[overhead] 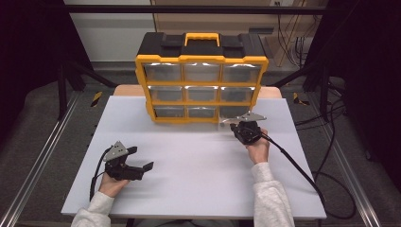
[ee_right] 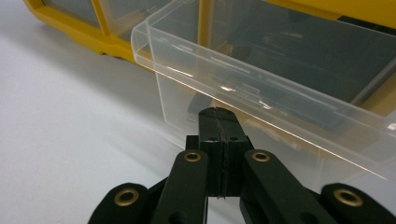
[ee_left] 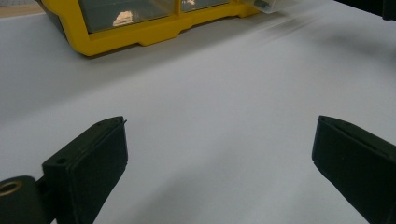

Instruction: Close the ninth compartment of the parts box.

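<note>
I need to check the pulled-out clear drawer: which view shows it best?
The right gripper view: the clear drawer is close up. The high view shows it small; the left gripper view catches a blurred corner.

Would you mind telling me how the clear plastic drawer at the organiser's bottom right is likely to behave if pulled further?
The clear plastic drawer looks thin-walled, so probably light and slightly flexible. Its glossy lip may slip from the shut right gripper. Partly out of the yellow organiser, it might tip once fully free.

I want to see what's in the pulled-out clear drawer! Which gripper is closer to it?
The right. The right gripper is shut, its tips right at the clear drawer's front. The left gripper is open, far back over the white table.
</note>
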Tool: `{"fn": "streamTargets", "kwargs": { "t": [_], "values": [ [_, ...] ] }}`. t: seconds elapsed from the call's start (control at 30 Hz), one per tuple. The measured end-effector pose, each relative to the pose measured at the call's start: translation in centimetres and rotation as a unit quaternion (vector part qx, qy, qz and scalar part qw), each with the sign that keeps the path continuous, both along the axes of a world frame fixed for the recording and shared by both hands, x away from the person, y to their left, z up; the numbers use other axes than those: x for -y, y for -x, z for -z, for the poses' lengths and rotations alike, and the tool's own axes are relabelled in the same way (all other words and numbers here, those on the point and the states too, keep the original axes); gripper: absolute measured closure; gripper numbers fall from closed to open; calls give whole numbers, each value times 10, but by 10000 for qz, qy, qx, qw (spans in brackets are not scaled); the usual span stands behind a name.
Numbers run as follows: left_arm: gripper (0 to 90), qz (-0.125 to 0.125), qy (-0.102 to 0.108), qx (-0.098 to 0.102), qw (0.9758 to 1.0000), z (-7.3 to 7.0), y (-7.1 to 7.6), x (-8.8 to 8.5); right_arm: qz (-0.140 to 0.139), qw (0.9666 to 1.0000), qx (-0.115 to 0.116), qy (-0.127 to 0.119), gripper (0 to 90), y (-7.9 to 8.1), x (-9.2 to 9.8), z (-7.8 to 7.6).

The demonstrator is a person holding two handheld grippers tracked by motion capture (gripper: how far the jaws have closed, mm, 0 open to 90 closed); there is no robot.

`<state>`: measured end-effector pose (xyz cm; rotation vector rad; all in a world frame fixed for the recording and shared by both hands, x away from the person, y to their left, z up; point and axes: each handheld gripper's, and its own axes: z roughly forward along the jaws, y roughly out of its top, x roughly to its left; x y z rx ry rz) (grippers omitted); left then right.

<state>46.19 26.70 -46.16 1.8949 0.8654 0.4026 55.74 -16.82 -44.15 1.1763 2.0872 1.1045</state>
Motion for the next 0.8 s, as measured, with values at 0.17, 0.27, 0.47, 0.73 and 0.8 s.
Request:
{"fn": "streamTargets", "kwargs": {
  "t": [0.17, 0.27, 0.47, 0.73, 0.8],
  "values": [
    [27, 1, -6, -4, 10000, 0, 0, 0, 13, 10000, -6, -5, 900, -3, 0, 0],
    [28, 10, -3, -1, 10000, 0, 0, 0, 31, 10000, -17, -23, 900, -5, 1, 0],
    [28, 5, 4, 4, 10000, 0, 0, 0, 74, 10000, -22, -33, 900, -10, 2, 0],
    [27, 22, -18, -3, 10000, 1, 0, 1, 101, 9999, -25, -26, 900, -15, 2, 0],
    [27, 21, -18, -2, 10000, 1, 0, 1, 109, 9999, -29, -41, 900, -16, 2, 1]
  ]
}}
